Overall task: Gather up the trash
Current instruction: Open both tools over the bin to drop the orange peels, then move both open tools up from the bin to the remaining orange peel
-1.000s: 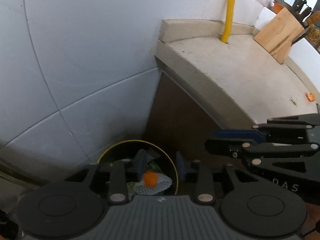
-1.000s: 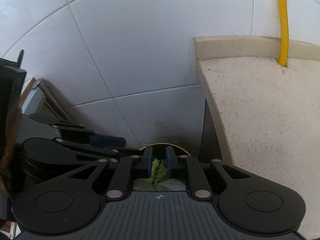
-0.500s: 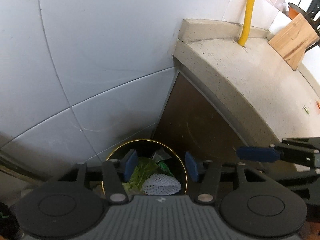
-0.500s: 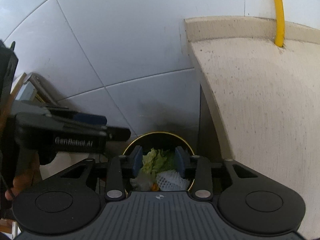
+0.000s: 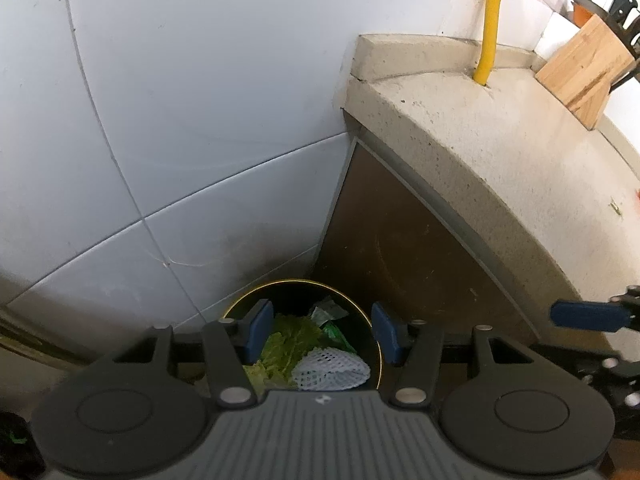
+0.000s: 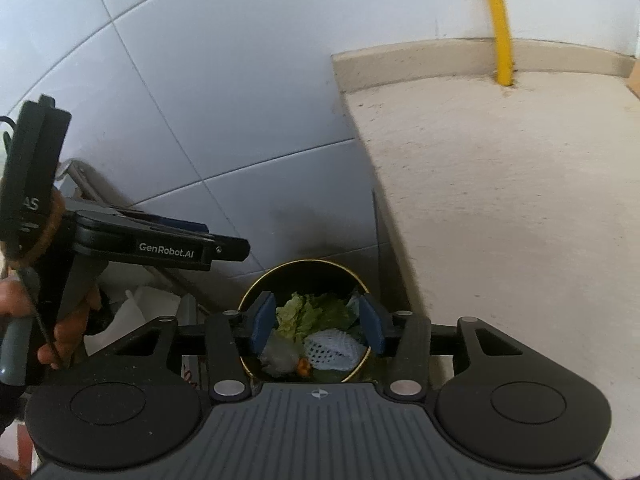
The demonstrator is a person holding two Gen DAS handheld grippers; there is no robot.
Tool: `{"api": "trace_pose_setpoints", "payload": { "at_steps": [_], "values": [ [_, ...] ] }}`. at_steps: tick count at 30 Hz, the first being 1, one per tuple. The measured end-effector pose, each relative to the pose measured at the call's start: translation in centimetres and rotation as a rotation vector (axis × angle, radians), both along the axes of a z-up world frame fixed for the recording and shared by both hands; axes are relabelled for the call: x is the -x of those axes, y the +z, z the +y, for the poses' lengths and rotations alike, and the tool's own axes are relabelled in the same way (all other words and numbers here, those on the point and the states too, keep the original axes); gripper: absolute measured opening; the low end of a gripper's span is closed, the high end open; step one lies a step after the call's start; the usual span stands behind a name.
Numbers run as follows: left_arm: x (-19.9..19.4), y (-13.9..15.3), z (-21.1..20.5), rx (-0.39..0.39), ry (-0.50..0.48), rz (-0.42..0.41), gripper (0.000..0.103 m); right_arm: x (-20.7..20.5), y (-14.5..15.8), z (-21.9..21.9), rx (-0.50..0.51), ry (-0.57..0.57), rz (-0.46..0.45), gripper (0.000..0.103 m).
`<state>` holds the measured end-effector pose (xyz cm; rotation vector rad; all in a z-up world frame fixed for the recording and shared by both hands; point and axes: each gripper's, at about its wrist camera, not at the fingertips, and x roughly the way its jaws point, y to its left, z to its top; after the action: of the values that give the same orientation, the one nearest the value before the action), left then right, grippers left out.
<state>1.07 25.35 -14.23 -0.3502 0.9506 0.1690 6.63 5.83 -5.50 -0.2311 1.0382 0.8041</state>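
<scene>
Green leaves lie in the bin under both spread, empty hand-held grippers, the right's jaws just opening.

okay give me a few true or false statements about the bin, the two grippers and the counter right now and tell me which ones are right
1. The bin holds green leaves and a white foam net. True.
2. The right gripper is clamped on a lettuce leaf. False: its jaws have just been opening and nothing is between them.
3. The left gripper is open and empty above the bin. True.
4. A yellow pipe rises from the counter. True.
5. The knife block sits on the floor by the bin. False: it stands on the counter.
</scene>
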Motion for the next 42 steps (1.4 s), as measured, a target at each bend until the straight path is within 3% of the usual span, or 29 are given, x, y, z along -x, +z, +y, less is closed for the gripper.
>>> {"api": "trace_pose_setpoints", "payload": {
  "at_steps": [12, 17, 21, 26, 29, 42],
  "values": [
    [0.1, 0.4, -1.1, -0.106, -0.036, -0.004, 0.05, 0.5, 1.9, -1.9, -0.016, -0.048, -0.042, 0.059],
    [0.3, 1.0, -1.7, -0.145, -0.053, -0.028, 0.05, 1.2, 2.5, -2.6, -0.009, -0.057, -0.062, 0.066],
    [0.4, 1.4, -2.5, -0.182, -0.078, -0.046, 0.059, 1.5, 3.0, -3.4, -0.009, -0.08, -0.074, 0.069],
    [0.5, 1.6, -3.5, -0.226, -0.11, -0.057, 0.06, 1.9, 3.7, -5.2, -0.018, -0.128, -0.083, 0.074],
    [0.5, 1.7, -3.9, -0.24, -0.124, -0.059, 0.06, 2.0, 4.3, -6.4, -0.022, -0.154, -0.097, 0.08],
    [1.0, 3.2, -6.6, -0.288, -0.146, -0.106, 0.067, 0.8, 5.3, -10.6, -0.032, -0.229, -0.116, 0.084]
  ]
}}
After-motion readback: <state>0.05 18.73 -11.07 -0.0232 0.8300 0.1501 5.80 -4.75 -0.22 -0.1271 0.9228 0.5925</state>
